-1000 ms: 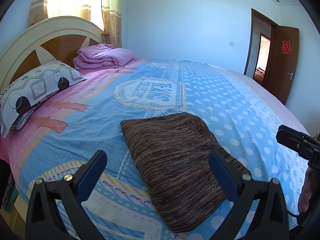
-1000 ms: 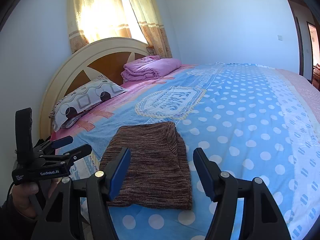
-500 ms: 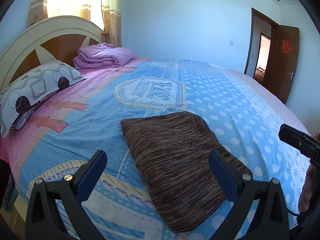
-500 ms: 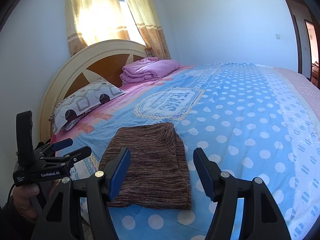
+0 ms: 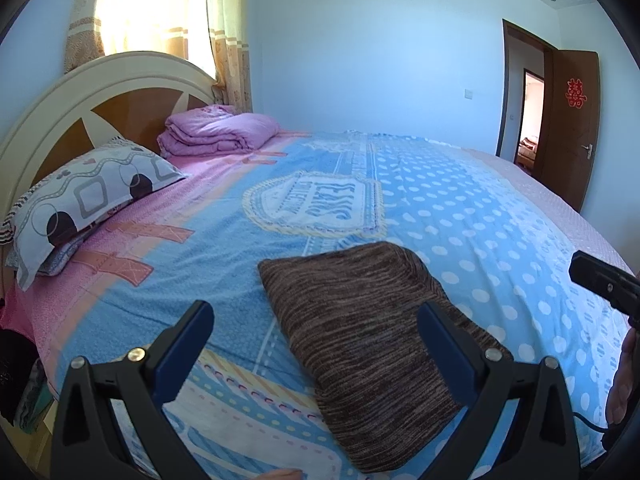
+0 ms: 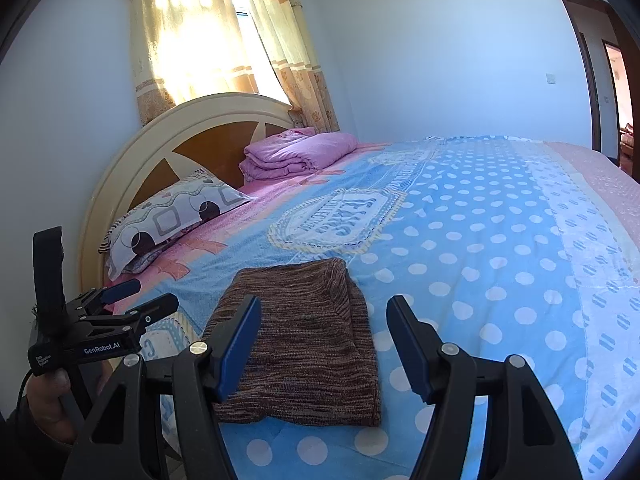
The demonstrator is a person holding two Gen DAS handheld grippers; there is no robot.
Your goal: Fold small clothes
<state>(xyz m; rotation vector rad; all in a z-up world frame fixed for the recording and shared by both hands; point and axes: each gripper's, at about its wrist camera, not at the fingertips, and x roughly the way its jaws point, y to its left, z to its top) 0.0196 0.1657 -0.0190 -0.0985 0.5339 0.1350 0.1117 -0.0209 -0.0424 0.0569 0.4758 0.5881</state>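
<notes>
A brown striped knit garment (image 5: 360, 328) lies folded into a flat rectangle on the blue dotted bedspread (image 5: 460, 216) near the bed's front edge; it also shows in the right wrist view (image 6: 308, 336). My left gripper (image 5: 316, 316) is open and empty, raised above the garment's near left side. My right gripper (image 6: 324, 312) is open and empty, raised above the garment's near end. The left gripper also shows at the left of the right wrist view (image 6: 132, 296). Part of the right gripper shows at the right edge of the left wrist view (image 5: 600, 280).
A patterned pillow (image 5: 92, 192) and a folded pink quilt (image 5: 216, 128) lie by the cream headboard (image 5: 60, 108). A curtained window (image 6: 208, 48) is behind it. An open brown door (image 5: 572, 120) is at the far right.
Both grippers have risen and pulled back slightly from the garment. The garment has not moved.
</notes>
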